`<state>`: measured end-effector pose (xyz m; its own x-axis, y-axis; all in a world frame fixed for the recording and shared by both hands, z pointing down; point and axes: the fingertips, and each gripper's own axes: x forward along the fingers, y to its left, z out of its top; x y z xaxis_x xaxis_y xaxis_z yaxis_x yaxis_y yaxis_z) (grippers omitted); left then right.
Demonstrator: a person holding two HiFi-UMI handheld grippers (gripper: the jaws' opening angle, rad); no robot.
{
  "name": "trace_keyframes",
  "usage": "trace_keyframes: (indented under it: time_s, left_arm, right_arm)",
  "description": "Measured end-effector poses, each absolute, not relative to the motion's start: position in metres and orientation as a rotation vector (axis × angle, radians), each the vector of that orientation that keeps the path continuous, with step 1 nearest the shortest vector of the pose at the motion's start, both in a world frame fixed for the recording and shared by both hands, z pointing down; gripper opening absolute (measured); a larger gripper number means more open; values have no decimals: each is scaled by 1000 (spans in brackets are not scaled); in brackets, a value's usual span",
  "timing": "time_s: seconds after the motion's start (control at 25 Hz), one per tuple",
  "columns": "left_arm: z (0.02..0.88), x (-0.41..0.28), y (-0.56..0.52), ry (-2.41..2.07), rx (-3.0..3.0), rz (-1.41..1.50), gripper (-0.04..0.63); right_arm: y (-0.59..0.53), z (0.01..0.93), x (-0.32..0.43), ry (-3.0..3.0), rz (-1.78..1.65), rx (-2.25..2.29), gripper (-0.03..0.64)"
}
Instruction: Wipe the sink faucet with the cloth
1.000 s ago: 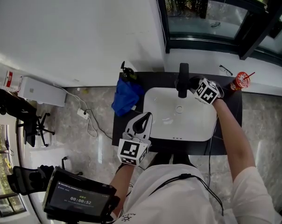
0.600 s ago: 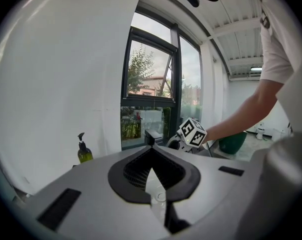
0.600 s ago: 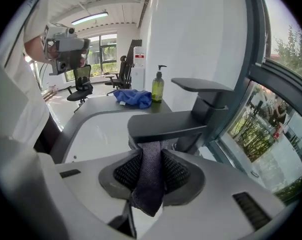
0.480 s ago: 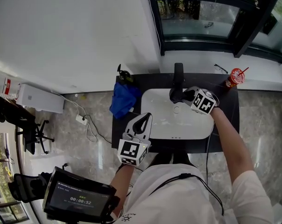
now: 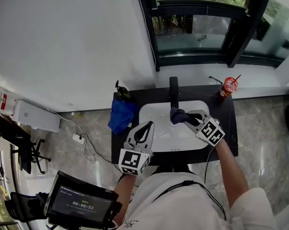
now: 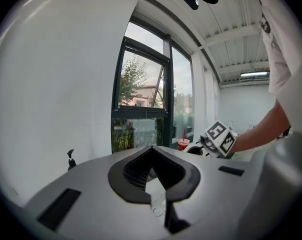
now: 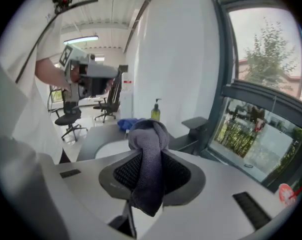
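Note:
The black faucet stands at the back of the white sink; in the right gripper view the faucet is ahead and to the right. My right gripper is over the basin, just in front of the faucet, shut on a dark grey cloth. In its own view the cloth hangs bunched between the jaws of the right gripper. My left gripper hovers at the sink's front left corner, shut and holding nothing; its own view shows the left gripper with its tips together.
A blue cloth lies on the dark counter left of the sink, by a soap bottle. A red cup with a straw stands at the back right. A window runs behind the counter; a white wall is at the left.
My right gripper has drawn back from beside the faucet toward the front of the basin and risen, with the cloth still in it. The left gripper has risen slightly.

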<state>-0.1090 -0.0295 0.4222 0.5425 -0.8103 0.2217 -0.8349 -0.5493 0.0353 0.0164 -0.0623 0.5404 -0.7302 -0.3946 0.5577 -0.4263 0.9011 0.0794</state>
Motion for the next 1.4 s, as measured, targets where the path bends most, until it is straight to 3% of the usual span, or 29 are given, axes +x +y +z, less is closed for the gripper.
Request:
trace_keyframes:
  time_s: [0.44,1.4]
  left_arm:
    - [370,-97,-36,-1359,2774,126,-6]
    - [359,-77,38,-1261,2867,86,-6]
  right_arm:
    - [-16,375,62,-2713,-21,1130,110]
    - [107,339,63,-2770,2,1311,110]
